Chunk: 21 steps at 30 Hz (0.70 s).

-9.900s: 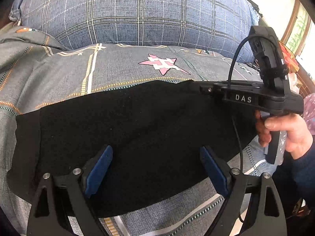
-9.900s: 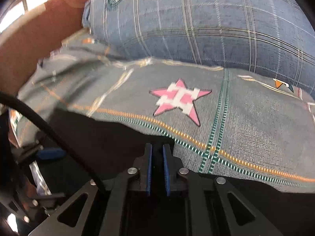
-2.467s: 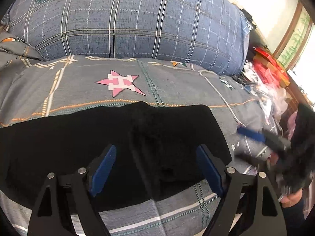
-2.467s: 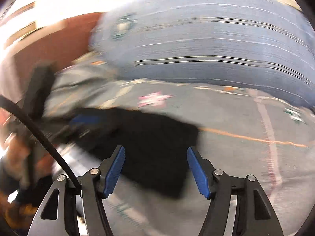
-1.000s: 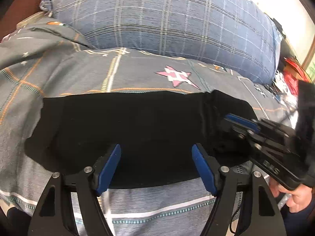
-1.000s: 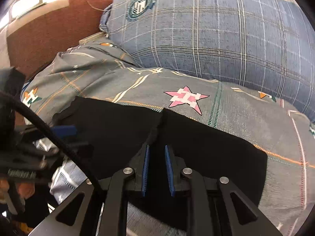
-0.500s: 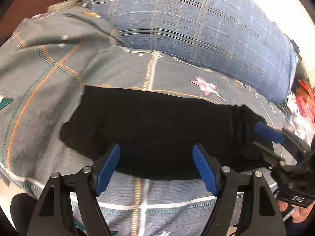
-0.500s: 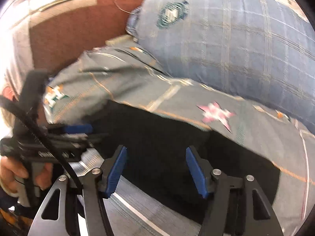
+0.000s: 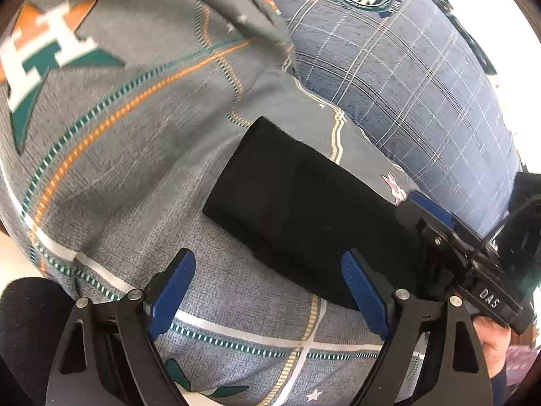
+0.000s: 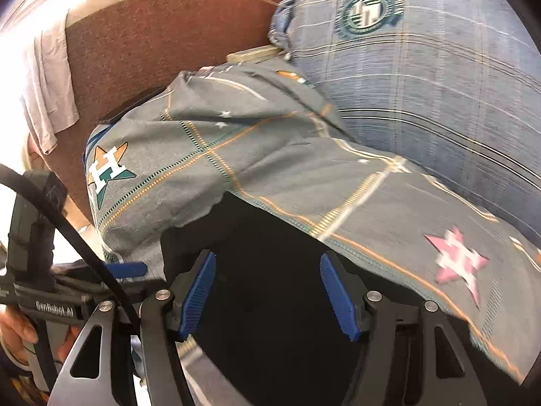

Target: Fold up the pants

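Observation:
The black pants [image 9: 297,209] lie folded into a flat rectangle on the grey bed cover [image 9: 118,155]. My left gripper [image 9: 267,264] hovers at their near edge, jaws opening, with only bed cover and the cloth's edge below them. My right gripper [image 10: 267,260] hangs over the pants [image 10: 270,237], jaws opening too, pads clear of the cloth. In the left wrist view the right gripper [image 9: 414,204] reaches in over the pants' right end. In the right wrist view one blue finger [image 10: 125,269] of my left gripper shows at the left.
A big blue plaid pillow [image 9: 405,84] lies behind the pants. A brown headboard [image 10: 152,34] with a pale towel [image 10: 47,77] stands at the back left. A raised fold of bed cover [image 10: 236,115] sits left of the pillow. A person's hands [image 9: 490,335] hold the grippers.
My right gripper was shut on a fold of the pants and has opened, leaving it lying. Both grippers have swung left toward the pants' left end, and the left one has rolled and widened.

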### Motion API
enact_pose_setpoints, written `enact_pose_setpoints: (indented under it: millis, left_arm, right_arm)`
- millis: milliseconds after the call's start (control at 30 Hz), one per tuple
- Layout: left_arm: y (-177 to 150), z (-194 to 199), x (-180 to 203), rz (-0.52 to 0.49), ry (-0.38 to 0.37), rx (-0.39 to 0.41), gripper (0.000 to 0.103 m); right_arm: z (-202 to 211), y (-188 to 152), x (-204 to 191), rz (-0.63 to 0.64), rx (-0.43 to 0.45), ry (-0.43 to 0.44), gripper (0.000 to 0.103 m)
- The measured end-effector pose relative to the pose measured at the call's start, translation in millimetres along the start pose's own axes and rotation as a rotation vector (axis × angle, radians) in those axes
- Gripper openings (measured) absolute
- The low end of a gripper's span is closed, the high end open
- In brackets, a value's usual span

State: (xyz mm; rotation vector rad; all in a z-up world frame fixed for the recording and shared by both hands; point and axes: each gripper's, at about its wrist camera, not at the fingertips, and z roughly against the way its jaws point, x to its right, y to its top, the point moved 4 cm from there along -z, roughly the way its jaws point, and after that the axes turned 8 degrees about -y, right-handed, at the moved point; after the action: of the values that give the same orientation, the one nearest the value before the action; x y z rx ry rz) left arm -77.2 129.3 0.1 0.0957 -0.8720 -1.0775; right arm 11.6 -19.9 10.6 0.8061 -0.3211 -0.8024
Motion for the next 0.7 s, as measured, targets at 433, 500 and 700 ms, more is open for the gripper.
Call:
enact_pose_setpoints:
  millis: [433,500,700]
  left_arm:
    - [6,-25,-4,0.025,0.01,0.008,0.093]
    - [7,-27,-3,0.011,0.018,0.015,0.094]
    - [9,-29,0,-0.027,0.036,0.049,0.093]
  right_arm:
    - [-89,35,-22,0.141,-0.129,0.08,0.077]
    - [-104,36,-25,0.152,-0.159,0.091,0.077]
    - [-126,34,-32,0.147,-0.223,0.137,0.043]
